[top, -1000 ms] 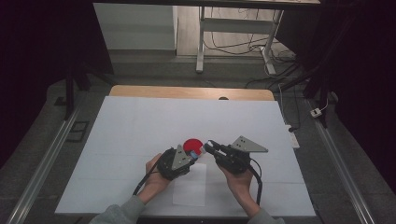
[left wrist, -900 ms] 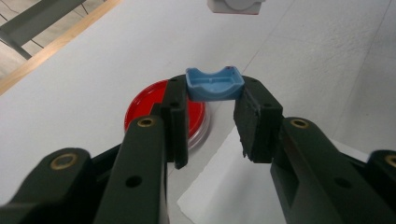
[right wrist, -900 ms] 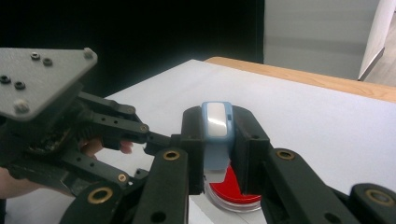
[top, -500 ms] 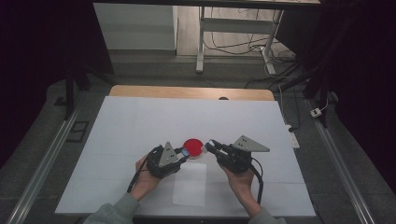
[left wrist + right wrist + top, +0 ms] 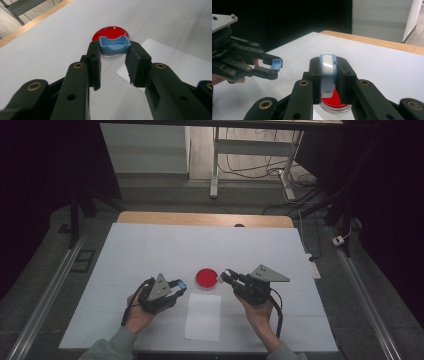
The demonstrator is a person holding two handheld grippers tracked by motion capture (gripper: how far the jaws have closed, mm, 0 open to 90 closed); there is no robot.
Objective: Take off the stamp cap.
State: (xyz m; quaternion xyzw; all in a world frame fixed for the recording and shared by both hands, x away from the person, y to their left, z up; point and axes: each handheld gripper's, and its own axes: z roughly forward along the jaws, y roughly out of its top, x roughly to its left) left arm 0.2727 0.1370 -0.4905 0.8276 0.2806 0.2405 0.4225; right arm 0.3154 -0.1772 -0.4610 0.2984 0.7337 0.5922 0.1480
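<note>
My left gripper (image 5: 180, 283) is shut on a small blue cap (image 5: 115, 45), held at the jaw tips just left of a round red dish (image 5: 206, 278). In the right gripper view that cap (image 5: 276, 63) hangs in the left gripper (image 5: 274, 67) at the left, apart from my own jaws. My right gripper (image 5: 226, 274) is shut on a narrow blue and white piece (image 5: 327, 65), upright between the pads, just right of and above the red dish (image 5: 335, 101). The two grippers point at each other across the dish.
A white sheet of paper (image 5: 203, 316) lies on the white table top (image 5: 150, 250) just in front of the dish. A wooden edge (image 5: 200, 218) runs along the far side. Metal rails flank the table, with cables on the floor beyond.
My left gripper has drawn away to the left with the blue cap, opening a gap between it and the right gripper. The right gripper has stayed where it was.
</note>
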